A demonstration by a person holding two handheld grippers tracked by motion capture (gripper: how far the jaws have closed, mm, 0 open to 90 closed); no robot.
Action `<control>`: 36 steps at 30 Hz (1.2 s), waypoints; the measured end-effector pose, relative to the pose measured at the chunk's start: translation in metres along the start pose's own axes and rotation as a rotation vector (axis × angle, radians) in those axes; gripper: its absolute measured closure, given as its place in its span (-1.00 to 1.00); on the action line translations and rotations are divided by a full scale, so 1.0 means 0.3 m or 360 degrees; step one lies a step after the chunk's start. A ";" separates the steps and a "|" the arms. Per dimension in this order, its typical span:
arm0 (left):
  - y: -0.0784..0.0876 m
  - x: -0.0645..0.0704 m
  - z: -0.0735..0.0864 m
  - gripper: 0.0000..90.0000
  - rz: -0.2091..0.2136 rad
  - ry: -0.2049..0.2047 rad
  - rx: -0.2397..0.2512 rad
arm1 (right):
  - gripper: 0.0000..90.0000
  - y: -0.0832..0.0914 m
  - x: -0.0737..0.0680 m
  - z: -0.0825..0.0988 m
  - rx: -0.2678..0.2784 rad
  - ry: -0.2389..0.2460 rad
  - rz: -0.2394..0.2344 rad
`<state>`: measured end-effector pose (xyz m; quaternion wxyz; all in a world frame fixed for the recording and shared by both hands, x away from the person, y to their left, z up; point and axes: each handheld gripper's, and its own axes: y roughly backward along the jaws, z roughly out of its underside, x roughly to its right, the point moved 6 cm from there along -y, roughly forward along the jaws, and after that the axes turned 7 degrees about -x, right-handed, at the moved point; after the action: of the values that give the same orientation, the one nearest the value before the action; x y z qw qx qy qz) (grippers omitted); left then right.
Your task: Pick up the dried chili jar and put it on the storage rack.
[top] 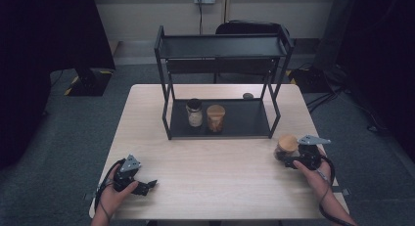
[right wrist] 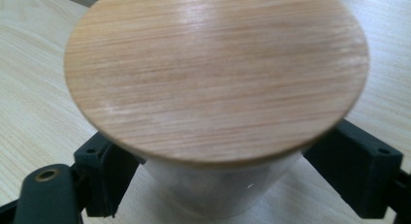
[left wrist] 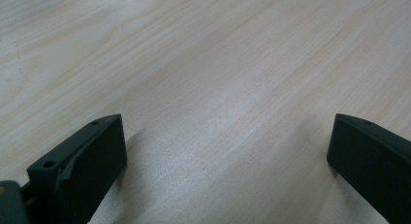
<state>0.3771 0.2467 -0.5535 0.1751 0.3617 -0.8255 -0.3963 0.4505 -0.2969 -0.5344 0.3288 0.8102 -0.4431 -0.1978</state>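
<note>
I have the right gripper (top: 288,156) pinching a jar (top: 285,146) with a round wooden lid (right wrist: 215,73) at the right front of the worktop (top: 215,177), just in front of the black two-tier rack (top: 222,84). In the right gripper view the jaws sit on either side of the pale glass body just under the lid, touching it as far as I can tell. Whether the jar's base is on the worktop or just off it, I cannot tell.

Two jars already stand on the rack's lower shelf (top: 244,119): a dark-lidded jar (top: 194,112) and, touching or just beside it, a wooden-lidded jar (top: 215,118). I judge this third jar belongs next to them, in the open space to their right.

To do it well, I want to lift straight up first, keeping the jar upright so the lid does not slide. The grip is high on the body, so I keep the squeeze firm and move slowly to stop the jar swinging. I approach the shelf from the front, low enough to pass under the top tier, clear of the right front post and the wooden-lidded jar.

My left gripper (top: 139,186) rests on the worktop at the left front, jaws spread wide with nothing between them; I leave it there.
</note>
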 end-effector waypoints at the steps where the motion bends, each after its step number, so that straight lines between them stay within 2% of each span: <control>1: 0.000 0.000 0.000 -1.00 0.0000 0.0000 0.0000 | -0.66 -0.001 -0.001 -0.002 0.0004 0.0004 0.0003; 18: 0.000 0.000 0.000 -1.00 0.0001 -0.0002 -0.0001 | -0.45 -0.018 -0.016 -0.019 0.0053 0.0040 0.0018; 27: 0.000 0.000 0.000 -1.00 0.0001 -0.0002 0.0000 | -0.44 -0.021 -0.018 -0.022 0.0052 0.0055 0.0025; 32: 0.000 0.000 0.000 -1.00 0.0001 -0.0002 -0.0001 | -0.44 -0.019 -0.023 -0.026 0.0049 0.0106 0.0045; 36: 0.000 0.000 0.000 -1.00 0.0000 -0.0002 -0.0001 | -0.44 -0.016 -0.031 -0.033 0.0054 0.0106 0.0026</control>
<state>0.3771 0.2468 -0.5534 0.1747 0.3612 -0.8255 -0.3968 0.4546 -0.2837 -0.5307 0.3311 0.8182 -0.4418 -0.1605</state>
